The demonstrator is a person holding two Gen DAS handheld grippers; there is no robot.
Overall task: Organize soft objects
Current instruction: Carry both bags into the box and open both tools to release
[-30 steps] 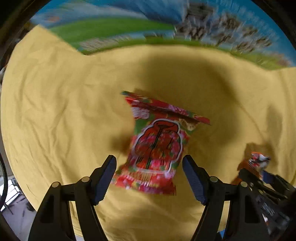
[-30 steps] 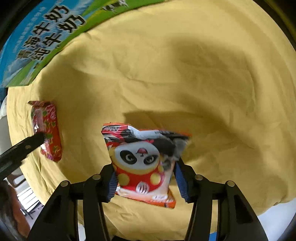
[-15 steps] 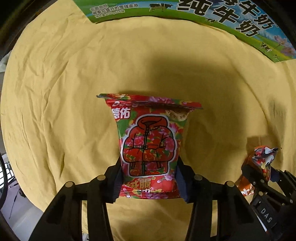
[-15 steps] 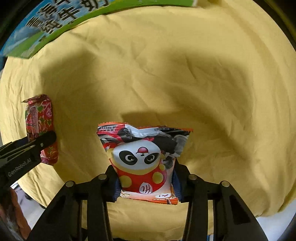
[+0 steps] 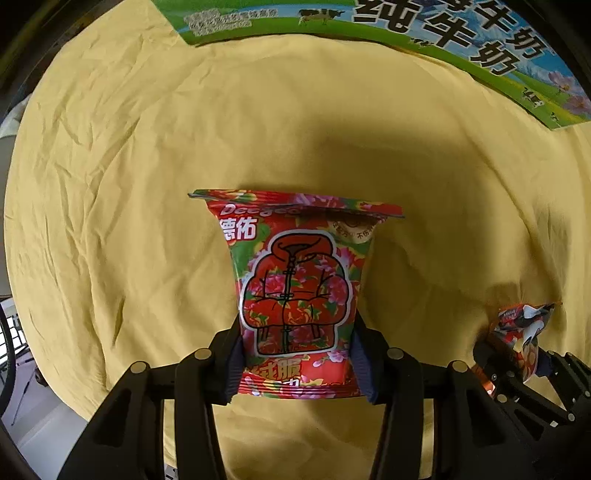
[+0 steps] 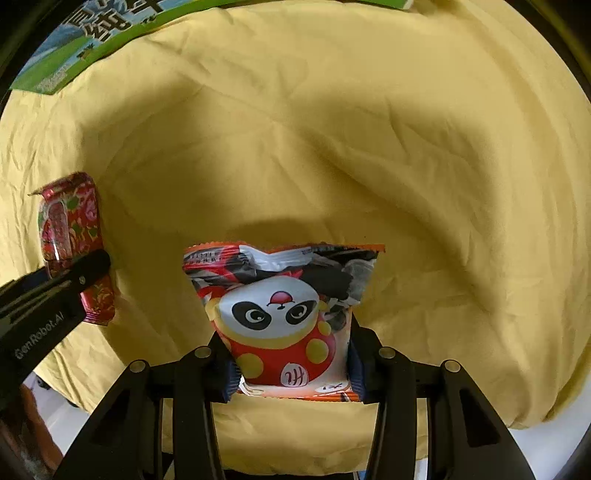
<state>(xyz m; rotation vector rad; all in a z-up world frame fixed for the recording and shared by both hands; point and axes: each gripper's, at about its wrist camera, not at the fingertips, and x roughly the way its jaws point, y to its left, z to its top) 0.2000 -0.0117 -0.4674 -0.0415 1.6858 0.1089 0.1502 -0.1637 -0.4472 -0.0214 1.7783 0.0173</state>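
Observation:
My left gripper (image 5: 295,365) is shut on a red floral packet (image 5: 295,291) with a jacket drawing, held by its lower sides above the yellow cloth (image 5: 110,184). My right gripper (image 6: 290,365) is shut on a panda packet (image 6: 284,317), red and white, also gripped at its lower sides. The floral packet also shows at the left of the right wrist view (image 6: 70,236), behind the left gripper's arm. The panda packet shows at the right edge of the left wrist view (image 5: 521,332).
A green and blue milk carton box (image 5: 443,33) with large characters lies along the far edge of the cloth; it also shows in the right wrist view (image 6: 74,48). The cloth's near edge drops to a pale floor (image 6: 535,450).
One second ago the left gripper was open around the floral packet lying on the cloth; it has since shut on it and lifted it. The right gripper has kept its hold on the panda packet.

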